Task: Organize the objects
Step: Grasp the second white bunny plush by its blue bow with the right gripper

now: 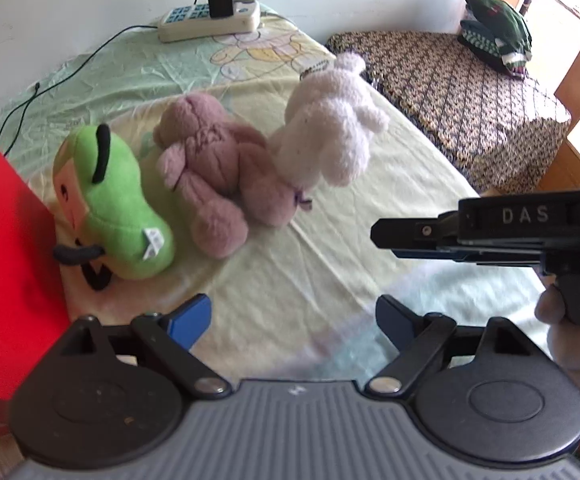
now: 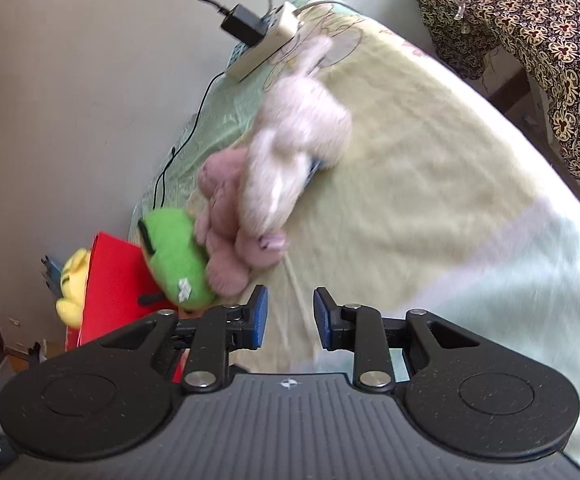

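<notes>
Three plush toys lie in a row on the bed sheet (image 1: pixel 390 184): a green one (image 1: pixel 118 208) at the left, a mauve bear (image 1: pixel 214 168) in the middle, a white plush (image 1: pixel 326 128) leaning on the bear. My left gripper (image 1: pixel 294 320) hovers open in front of them with nothing between its blue pads. My right gripper (image 2: pixel 290 316) is open too and holds nothing; it sits low near the green toy (image 2: pixel 178 256) and bear (image 2: pixel 226 216), with the white plush (image 2: pixel 290 148) beyond. The right gripper's body (image 1: pixel 490 232) shows side-on at the right of the left wrist view.
A red box (image 1: pixel 6 264) stands at the bed's left edge, with a yellow plush (image 2: pixel 72 284) behind it. A power strip (image 1: pixel 210 20) with a charger and cables lies by the wall. A patterned cushion (image 1: pixel 462 96) carrying a dark green plush (image 1: pixel 494 32) is at the right.
</notes>
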Motion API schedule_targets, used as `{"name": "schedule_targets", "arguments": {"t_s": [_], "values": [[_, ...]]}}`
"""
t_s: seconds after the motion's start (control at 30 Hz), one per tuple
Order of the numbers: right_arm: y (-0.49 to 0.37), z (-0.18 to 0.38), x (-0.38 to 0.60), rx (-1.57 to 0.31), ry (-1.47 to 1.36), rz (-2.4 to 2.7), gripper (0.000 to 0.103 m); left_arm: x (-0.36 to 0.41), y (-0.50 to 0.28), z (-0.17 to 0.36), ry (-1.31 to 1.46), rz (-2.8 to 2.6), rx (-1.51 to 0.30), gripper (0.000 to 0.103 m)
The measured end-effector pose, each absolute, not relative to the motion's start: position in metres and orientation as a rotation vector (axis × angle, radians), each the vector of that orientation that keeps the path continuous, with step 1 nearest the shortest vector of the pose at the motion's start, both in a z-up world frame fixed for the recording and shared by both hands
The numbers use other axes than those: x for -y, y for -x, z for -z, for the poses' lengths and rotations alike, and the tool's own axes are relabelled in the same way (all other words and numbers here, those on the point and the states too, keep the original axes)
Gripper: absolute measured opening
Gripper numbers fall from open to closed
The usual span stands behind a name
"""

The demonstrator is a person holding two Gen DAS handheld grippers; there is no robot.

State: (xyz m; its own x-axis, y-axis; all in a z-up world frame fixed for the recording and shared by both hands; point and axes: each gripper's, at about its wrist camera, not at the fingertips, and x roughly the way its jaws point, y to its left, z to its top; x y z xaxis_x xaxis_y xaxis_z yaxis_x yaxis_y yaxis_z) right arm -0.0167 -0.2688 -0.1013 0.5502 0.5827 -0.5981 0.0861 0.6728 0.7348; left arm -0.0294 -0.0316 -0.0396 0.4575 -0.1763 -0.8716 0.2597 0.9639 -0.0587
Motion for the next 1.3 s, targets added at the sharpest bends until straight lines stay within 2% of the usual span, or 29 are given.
{"name": "schedule_targets", "arguments": {"t_s": [0.43, 0.8, 1.03, 1.3], "values": [[-0.056, 0.137, 0.331, -0.900, -1.025, -0.346, 0.030, 0.071, -0.030, 0.010, -0.108, 0.349, -0.855, 0.088], [-0.102, 0.138, 0.328, -0.858, -1.069, -0.483, 0.033, 0.084, -0.082, 0.048, -0.026, 0.376, -0.953, 0.086], [-0.116, 0.122, 0.317, -0.851, -1.011, -0.584, 0.034, 0.092, -0.077, 0.049, 0.120, 0.460, -0.982, 0.087], [-0.087, 0.100, 0.319, -0.924, -0.783, -0.657, 0.034, 0.102, -0.036, 0.062, 0.154, 0.519, -1.029, 0.087]]}}
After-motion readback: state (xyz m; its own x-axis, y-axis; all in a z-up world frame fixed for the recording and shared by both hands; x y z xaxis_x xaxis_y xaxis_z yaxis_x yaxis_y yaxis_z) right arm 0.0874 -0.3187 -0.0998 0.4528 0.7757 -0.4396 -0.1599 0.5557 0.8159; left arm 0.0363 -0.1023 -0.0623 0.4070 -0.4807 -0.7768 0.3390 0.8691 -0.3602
